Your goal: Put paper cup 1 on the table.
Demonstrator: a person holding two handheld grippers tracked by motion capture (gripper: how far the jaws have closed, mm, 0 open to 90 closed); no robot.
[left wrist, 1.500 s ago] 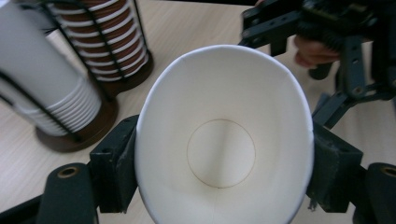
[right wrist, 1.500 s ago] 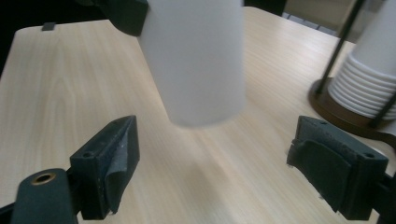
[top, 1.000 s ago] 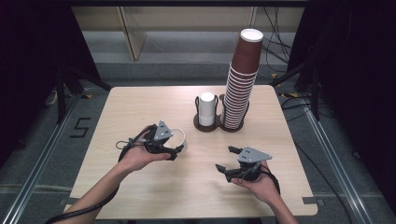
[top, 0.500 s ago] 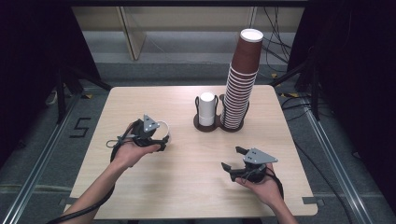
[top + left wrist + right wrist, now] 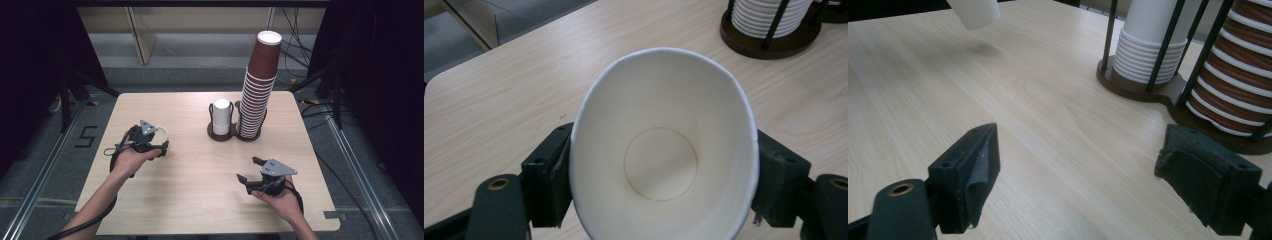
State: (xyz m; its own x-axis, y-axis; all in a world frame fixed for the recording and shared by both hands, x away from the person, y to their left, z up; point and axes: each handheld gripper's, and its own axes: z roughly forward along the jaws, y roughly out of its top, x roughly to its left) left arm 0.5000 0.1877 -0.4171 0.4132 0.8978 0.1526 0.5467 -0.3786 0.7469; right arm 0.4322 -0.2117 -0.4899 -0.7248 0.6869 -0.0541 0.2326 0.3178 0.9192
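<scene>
My left gripper (image 5: 156,145) is shut on a white paper cup (image 5: 161,134) over the left half of the table. In the left gripper view the cup (image 5: 664,150) faces the camera mouth first, squeezed into an oval between the two black pads (image 5: 549,170). My right gripper (image 5: 248,169) stands open near the table's front right with nothing between its jaws, and the right gripper view shows the same wide gap (image 5: 1098,175). The held cup (image 5: 975,12) hangs at the top of that view.
A dark double holder (image 5: 220,135) stands mid-table at the back. It holds a short stack of white cups (image 5: 221,116) and a tall leaning stack of brown cups (image 5: 257,85). Both stacks (image 5: 1150,45) (image 5: 1233,75) are just ahead of my right gripper.
My left hand has carried the white cup leftward, away from the holder. The right gripper has stayed where it was, still open.
</scene>
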